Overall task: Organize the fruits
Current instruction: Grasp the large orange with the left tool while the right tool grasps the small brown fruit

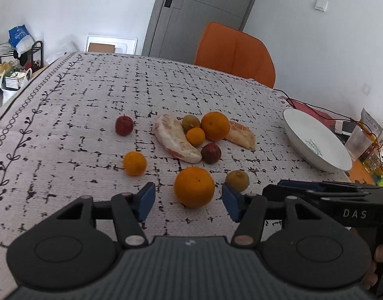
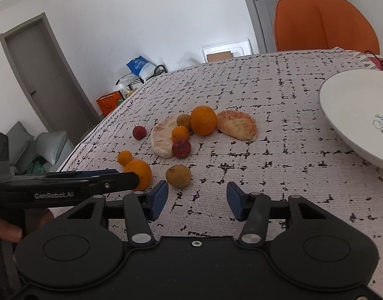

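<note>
Biggest risk atm, as a guess: the orange (image 1: 194, 187) gets nudged instead of caught. It's round and sits loose on the tabletop (image 1: 96, 95), so if one pad of the left gripper (image 1: 189, 201) is brought in ahead of the other, the orange could be rolled off toward the middle pile, or toward the green fruit (image 1: 237, 180) just right of it. Same story w/ the right gripper (image 2: 197, 201): the green fruit (image 2: 178, 175) is small and round-ish, and it could be pushed up-frame rather than pinched. A 2nd worry is that both tools are crowded into the same lower-centre patch, so they could be knocked together; the left tool's fingers are seen right against the orange (image 2: 139, 174) in the right wrist view.

Jaws: both pairs are seen partly open, a moderate gap, nothing held in either.

Where stuff lies: in the left wrist view the orange is found lower centre, just beyond the pad tips and lined up w/ the gap, not touched by either pad as far as can be told. In the right wrist view the green fruit is just above the left pad, off-centre to the left of the gap, so it isn't between the pads yet. The plate (image 2: 346, 105) is at the right edge, well apart from both fruits and empty afaict.
</note>
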The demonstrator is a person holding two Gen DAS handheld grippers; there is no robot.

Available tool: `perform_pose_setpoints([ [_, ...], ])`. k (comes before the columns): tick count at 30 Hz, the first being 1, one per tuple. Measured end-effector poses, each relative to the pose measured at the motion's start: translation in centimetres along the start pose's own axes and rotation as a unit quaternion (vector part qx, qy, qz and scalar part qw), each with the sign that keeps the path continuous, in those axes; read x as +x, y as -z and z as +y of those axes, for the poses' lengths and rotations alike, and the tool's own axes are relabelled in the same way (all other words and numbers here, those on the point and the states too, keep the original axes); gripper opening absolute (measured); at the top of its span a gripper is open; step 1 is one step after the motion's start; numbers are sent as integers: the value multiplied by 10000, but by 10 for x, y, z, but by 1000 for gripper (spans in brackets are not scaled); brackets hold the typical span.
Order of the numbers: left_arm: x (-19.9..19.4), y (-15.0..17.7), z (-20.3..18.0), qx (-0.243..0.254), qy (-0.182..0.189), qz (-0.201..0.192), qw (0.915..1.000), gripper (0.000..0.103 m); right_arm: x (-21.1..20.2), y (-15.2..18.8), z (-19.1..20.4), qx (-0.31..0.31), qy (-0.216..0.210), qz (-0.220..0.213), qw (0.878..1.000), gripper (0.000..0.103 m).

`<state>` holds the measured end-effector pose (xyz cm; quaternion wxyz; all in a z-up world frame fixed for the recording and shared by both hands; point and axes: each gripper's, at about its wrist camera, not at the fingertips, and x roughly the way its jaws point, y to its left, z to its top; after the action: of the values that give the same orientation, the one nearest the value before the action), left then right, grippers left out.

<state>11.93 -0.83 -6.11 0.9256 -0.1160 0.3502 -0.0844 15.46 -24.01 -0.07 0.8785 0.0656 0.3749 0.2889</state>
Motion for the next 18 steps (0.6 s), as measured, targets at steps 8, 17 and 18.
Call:
perform_pose_setpoints([
  [8, 11, -1, 2, -68, 76, -67, 9999, 35, 16, -5, 3, -62, -118, 119, 9998, 48],
  [17, 3, -4, 9, -64, -71, -129, 9999, 35, 32, -11, 12, -205, -288, 205, 9992, 37],
  [18, 2, -4, 10, -73, -91, -123, 9999, 35, 34, -12, 12, -213, -305, 221, 9991, 35],
])
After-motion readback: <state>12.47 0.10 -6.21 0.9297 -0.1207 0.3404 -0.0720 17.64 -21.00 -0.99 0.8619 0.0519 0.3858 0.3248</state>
